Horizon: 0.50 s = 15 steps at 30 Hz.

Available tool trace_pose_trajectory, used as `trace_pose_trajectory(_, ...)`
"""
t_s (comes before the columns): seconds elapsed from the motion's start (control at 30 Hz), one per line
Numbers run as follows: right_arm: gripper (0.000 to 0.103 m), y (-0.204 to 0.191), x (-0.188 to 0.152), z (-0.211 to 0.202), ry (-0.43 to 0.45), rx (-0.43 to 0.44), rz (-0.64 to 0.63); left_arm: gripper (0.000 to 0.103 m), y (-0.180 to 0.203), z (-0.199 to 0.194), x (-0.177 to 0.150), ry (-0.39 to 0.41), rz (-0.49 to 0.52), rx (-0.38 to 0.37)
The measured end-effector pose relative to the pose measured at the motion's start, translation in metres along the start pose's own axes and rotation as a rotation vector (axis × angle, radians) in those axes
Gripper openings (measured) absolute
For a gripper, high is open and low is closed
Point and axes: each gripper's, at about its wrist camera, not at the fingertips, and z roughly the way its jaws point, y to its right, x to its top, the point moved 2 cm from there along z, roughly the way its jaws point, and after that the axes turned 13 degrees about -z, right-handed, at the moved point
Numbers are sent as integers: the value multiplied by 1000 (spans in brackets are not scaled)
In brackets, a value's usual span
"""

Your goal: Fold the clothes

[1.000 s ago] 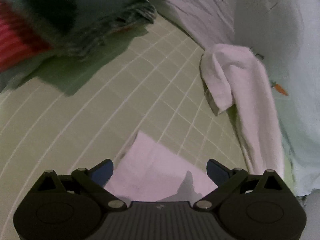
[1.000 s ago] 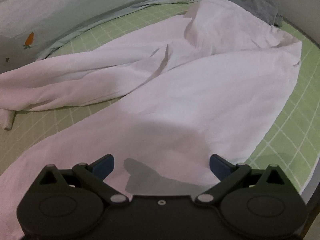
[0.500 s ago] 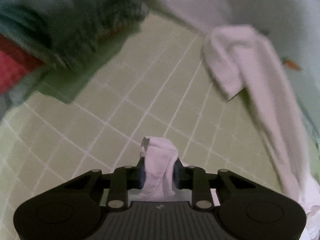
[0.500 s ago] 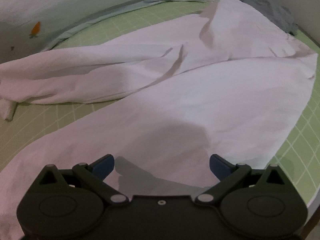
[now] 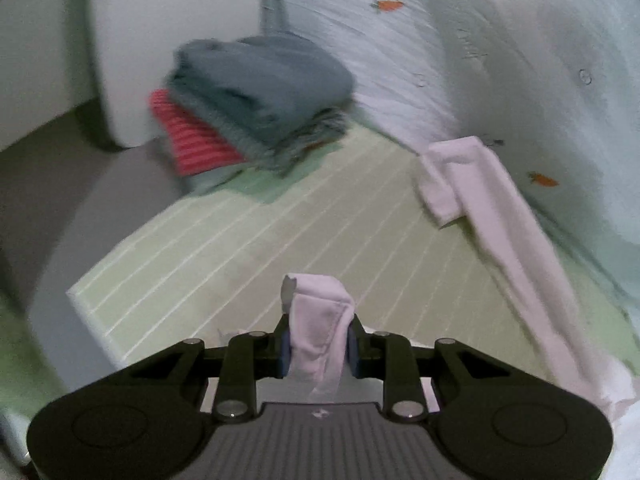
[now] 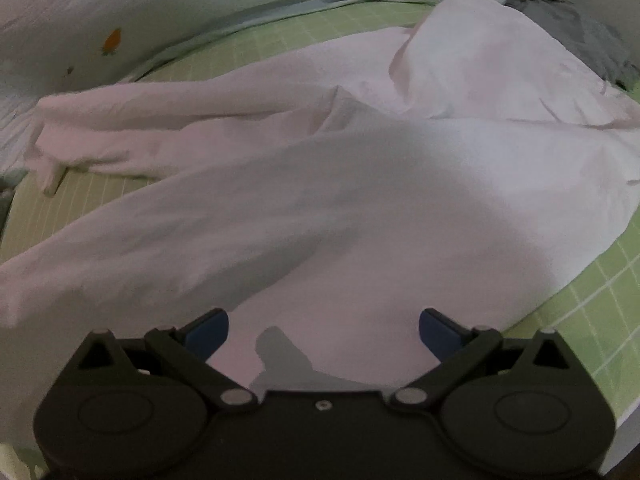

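Fingers of my left gripper point(image 5: 318, 344) are pinching a bunched corner of the white garment point(image 6: 360, 184), lifting it above the green mat point(image 5: 248, 240). Meanwhile my right gripper point(image 6: 323, 330) is hovering with fingers spread wide over the garment's body, which is lying rumpled across the mat, one sleeve point(image 5: 492, 208) trailing beside the stack point(image 5: 256, 108).

text: none legible | labels: none | brands: none | numbers: none

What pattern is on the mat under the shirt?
Light green with a white grid, clearest in the right wrist view: mat, shirt.
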Motion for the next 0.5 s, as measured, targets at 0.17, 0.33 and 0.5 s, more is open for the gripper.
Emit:
trace_pose_trajectory(0.17,103,9,-17,-4,-23,42,-95,28,-34,-30,-43,8,-54,74)
trace_pose_trajectory(0.33,103,17,-33,-9,-40,64,-177,28,-50,-42,-75,9,-89,119)
trace_pose_trajectory(0.5,103,32,-45,-16,-38,73,-214,28,-62,-47,-97,2,-112,144)
